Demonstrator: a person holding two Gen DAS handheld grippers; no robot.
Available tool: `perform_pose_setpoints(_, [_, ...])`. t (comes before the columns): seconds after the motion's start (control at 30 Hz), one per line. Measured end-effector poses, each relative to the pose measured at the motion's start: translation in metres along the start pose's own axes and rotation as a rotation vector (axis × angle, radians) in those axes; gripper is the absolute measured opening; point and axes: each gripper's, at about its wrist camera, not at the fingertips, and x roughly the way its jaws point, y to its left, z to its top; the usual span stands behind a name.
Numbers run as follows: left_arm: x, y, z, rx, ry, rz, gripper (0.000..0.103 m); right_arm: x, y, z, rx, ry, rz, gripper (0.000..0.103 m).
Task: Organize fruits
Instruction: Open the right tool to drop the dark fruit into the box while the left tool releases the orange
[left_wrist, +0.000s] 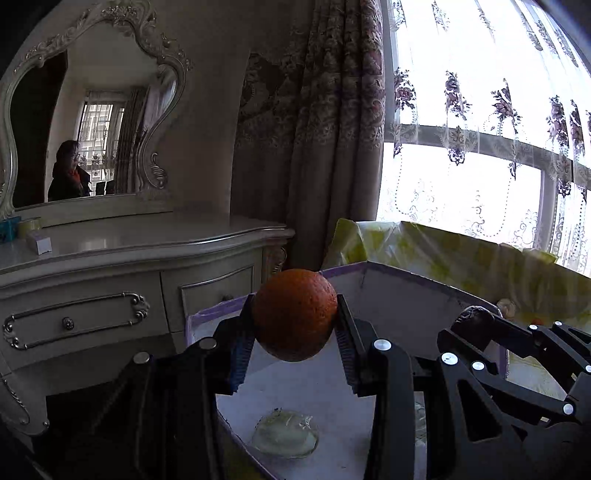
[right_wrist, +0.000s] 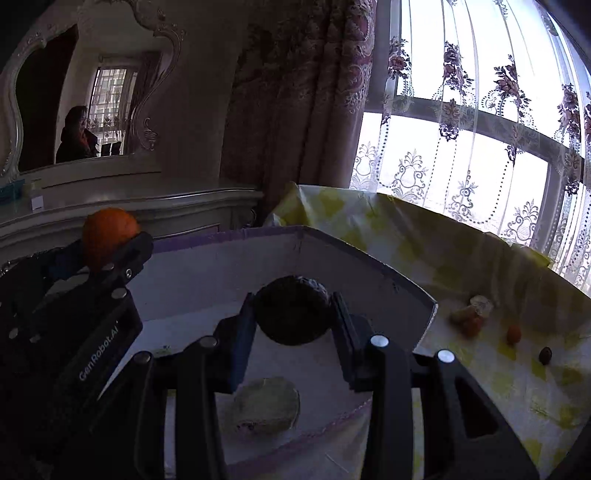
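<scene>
**Table under a yellow-patterned cloth**

Draped in a yellow-and-white cloth, crumpled along the window side. Bearing a shallow white box with purple-edged walls, open at the top. On the bare cloth just right of the box: a pale orange-tinged lump, a small orange fruit and a small dark fruit, each apart from the next.

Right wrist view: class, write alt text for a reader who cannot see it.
The right tongs grip a dark, wrinkled round fruit above a shallow white cardboard box with purple edging, which holds a pale green flattish object. At left, the left tongs clamp a round orange fruit; small fruits lie on the yellow-patterned tablecloth at right.
</scene>
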Motion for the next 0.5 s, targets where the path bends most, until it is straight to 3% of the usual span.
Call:
perform_pose_setpoints(0.1, [0.022, 0.003, 0.002, 0.015, 0.173, -0.063, 0.039, 0.029, 0.003, 0.001, 0.007, 0.175, 0.036, 0.041])
perform_pose_setpoints(0.2, [0.038, 0.004, -0.001, 0.031, 0.308, -0.091, 0.04, 0.049, 0.005, 0.0, 0.002, 0.275, 0.038, 0.041])
perform_pose_setpoints(0.27, [0.044, 0.009, -0.004, 0.016, 0.354, -0.103, 0.044, 0.057, 0.007, -0.003, -0.009, 0.32, 0.044, 0.044])
perform_pose_setpoints(0.3, [0.046, 0.009, -0.003, 0.015, 0.369, -0.092, 0.056, 0.061, 0.008, -0.004, -0.015, 0.338, 0.045, 0.047])
perform_pose_setpoints(0.33, [0.048, 0.011, -0.004, 0.018, 0.386, -0.088, 0.074, 0.061, 0.009, -0.005, -0.016, 0.338, 0.044, 0.058])
perform_pose_setpoints(0.37, [0.049, 0.012, -0.004, 0.021, 0.4, -0.093, 0.082, 0.062, 0.01, -0.006, -0.014, 0.338, 0.042, 0.075])
perform_pose_setpoints(0.4, [0.05, 0.012, -0.004, 0.03, 0.414, -0.095, 0.089, 0.064, 0.01, -0.007, -0.015, 0.351, 0.045, 0.081])
perform_pose_setpoints(0.5, [0.053, 0.009, -0.004, 0.053, 0.456, -0.106, 0.089, 0.068, 0.011, -0.008, -0.035, 0.37, 0.043, 0.082])
